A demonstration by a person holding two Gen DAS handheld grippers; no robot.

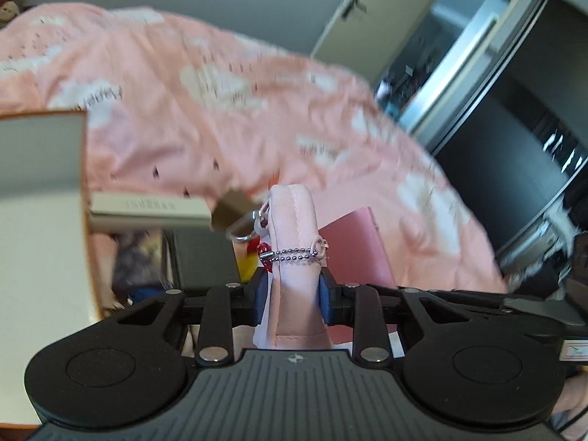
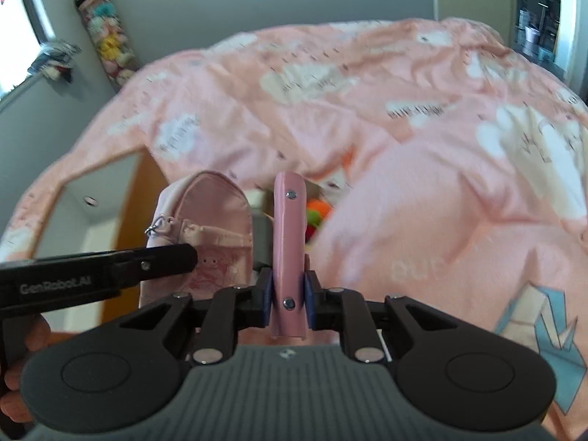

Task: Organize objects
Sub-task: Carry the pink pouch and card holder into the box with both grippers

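left claw: pinching a small pink fabric pouch edge-on, blue pads pressed on both of its sides; pouch stands upright out of the claw.
pouch details: ball chain loops across its spine, metal ring and a red charm hang on its left side.
right claw: pinching a pink wallet-like case by its spine, two metal rivets showing; case stands upright between the blue pads.
relative position: in the right wrist view the pouch sits just left of the case, with the left claw's black finger across its lower front. In the left wrist view the case is just right of and behind the pouch.
bed: pink duvet with white cloud prints fills the background of both views; both items are held up in front of it.
other: white box with an orange edge to the left; orange and green toy beyond the case, partly hidden.
hand: fingers visible at the left edge of the right wrist view.
image quality: motion blur on the background.
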